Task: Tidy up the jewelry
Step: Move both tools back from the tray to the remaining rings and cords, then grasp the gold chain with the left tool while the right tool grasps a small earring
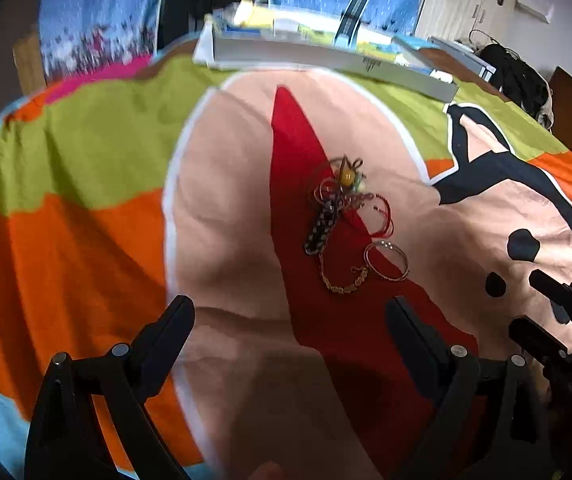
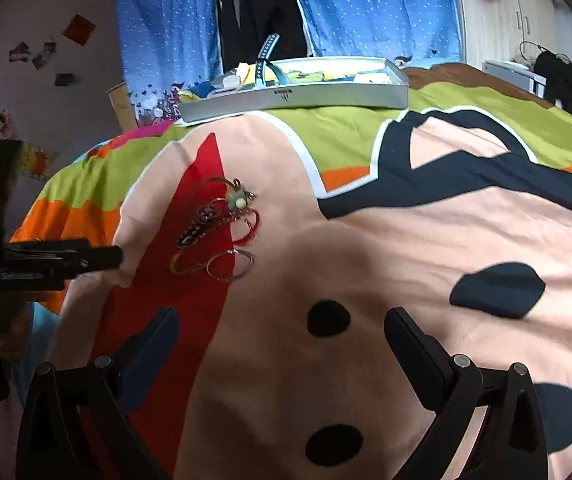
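Note:
A tangle of jewelry (image 1: pixel 346 208) lies on the red patch of the bedspread: a dark beaded band (image 1: pixel 320 228), red cords, a yellow bead (image 1: pixel 347 176), thin bangles (image 1: pixel 386 260) and a gold chain (image 1: pixel 342 280). My left gripper (image 1: pixel 289 312) hovers just short of the chain, open and holding nothing. In the right wrist view the same pile (image 2: pixel 218 224) and bangles (image 2: pixel 230 264) sit up and left of my right gripper (image 2: pixel 282 320), which is open and holds nothing. A grey tray (image 2: pixel 298 96) with sorted items rests at the far edge of the bed.
The colourful bedspread (image 2: pixel 406 240) covers the whole working surface. The grey tray (image 1: pixel 326 56) is beyond the pile. Blue dotted curtains (image 2: pixel 166 20) and dark hanging clothes stand behind the bed. A black bag (image 2: pixel 570 80) sits at the far right.

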Motion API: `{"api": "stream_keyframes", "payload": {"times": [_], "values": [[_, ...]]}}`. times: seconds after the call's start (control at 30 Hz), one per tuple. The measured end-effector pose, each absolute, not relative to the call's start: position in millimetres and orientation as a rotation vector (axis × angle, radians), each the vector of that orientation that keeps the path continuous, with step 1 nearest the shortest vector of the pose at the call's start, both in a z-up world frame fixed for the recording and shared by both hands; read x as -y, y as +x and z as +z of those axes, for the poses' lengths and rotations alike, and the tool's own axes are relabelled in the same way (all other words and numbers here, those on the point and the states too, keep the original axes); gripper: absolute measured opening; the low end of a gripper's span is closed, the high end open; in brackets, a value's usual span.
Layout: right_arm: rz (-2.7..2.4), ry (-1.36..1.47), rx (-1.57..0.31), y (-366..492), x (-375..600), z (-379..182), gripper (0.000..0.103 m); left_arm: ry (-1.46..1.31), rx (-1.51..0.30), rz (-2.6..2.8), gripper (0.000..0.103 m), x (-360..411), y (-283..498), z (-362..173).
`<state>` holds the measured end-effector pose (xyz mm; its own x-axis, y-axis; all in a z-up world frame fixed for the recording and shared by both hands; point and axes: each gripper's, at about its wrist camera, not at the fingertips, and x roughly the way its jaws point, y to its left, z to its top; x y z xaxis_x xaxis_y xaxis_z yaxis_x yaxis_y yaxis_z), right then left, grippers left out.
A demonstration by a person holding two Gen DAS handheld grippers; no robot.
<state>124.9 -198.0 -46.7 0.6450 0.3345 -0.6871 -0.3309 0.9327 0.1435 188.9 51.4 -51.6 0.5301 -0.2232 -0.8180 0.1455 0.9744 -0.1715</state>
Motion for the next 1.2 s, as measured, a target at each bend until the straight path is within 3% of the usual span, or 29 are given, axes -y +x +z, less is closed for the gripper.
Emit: {"api": "stream_keyframes", "payload": {"times": [0.2, 0.3, 0.4, 0.7, 0.8, 0.93, 1.0, 1.2], "values": [[0.425, 0.005, -0.786, 139.9, 196.5, -46.2, 0.102, -0.180, -1.024, -0.243, 0.093, -64.7, 201.9, -60.6], [0.447, -0.014, -0.794, 147.9, 191.9, -47.9, 0.089, -0.209, -0.993, -0.288, 0.091, -67.1, 203.2, -56.5], [0.474, -0.034, -0.811, 160.0, 185.8, -51.5, 0.073, -0.200, -0.959, -0.339, 0.075, -61.8, 202.3, -52.3], [0.572, -0.087, -0.900, 195.8, 170.8, -69.3, 0.055, -0.154, -0.987, -0.454, 0.053, -43.4, 214.8, -68.8], [0.608, -0.136, -0.915, 204.9, 163.5, -74.2, 0.042, -0.170, -1.006, -0.479, 0.040, -43.7, 222.1, -75.3], [0.657, -0.195, -0.942, 213.6, 152.9, -82.7, 0.033, -0.194, -1.044, -0.512, 0.021, -43.5, 230.9, -83.9], [0.667, -0.212, -0.961, 217.5, 148.8, -87.4, 0.028, -0.197, -1.066, -0.518, 0.020, -42.4, 234.3, -87.6], [0.666, -0.233, -0.997, 223.6, 141.4, -96.5, 0.026, -0.176, -1.101, -0.476, 0.014, -42.7, 242.7, -95.1]]}}
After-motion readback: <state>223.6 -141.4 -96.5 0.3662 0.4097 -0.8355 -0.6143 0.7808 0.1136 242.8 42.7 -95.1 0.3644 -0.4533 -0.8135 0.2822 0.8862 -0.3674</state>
